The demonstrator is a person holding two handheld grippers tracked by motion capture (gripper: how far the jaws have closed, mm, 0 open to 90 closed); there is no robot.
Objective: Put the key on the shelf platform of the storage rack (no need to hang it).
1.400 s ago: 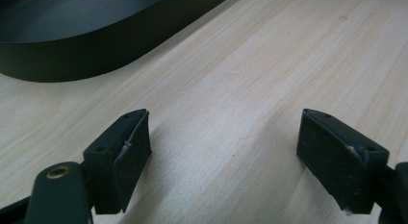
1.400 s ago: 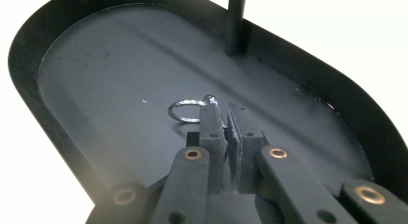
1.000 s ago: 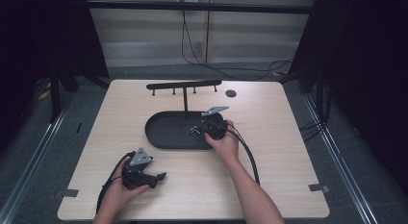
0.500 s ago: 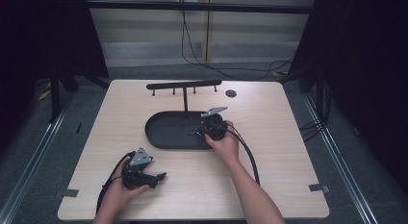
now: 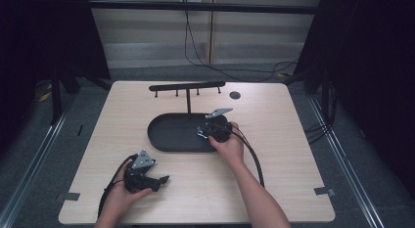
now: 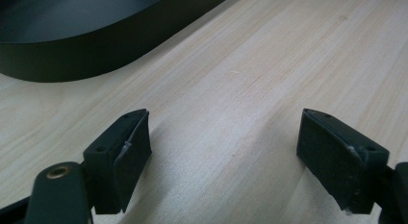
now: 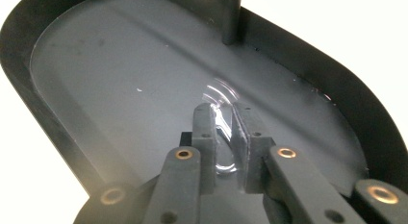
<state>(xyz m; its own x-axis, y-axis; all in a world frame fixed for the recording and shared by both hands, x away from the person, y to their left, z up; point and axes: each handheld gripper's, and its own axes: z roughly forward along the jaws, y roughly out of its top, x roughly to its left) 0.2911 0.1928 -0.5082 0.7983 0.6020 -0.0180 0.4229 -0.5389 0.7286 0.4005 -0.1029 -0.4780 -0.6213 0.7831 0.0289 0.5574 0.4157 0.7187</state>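
A black oval tray (image 5: 169, 135) lies in the middle of the table, with a thin post (image 5: 188, 102) rising from its far rim to a peg bar (image 5: 186, 86). My right gripper (image 5: 200, 133) hovers low over the tray's right end. In the right gripper view its jaws (image 7: 222, 111) stand nearly together on a small clear, glassy loop (image 7: 223, 140) just above the tray floor (image 7: 120, 75). My left gripper (image 5: 164, 180) rests near the table's front left. Seen from the left gripper view, it (image 6: 223, 132) is wide open over bare wood.
A small black disc (image 5: 235, 95) lies on the table behind the tray, to the right. The tray's wall (image 6: 72, 56) stands ahead and to the left of my left gripper. Cables trail from both grippers toward the front edge. Dark floor surrounds the table.
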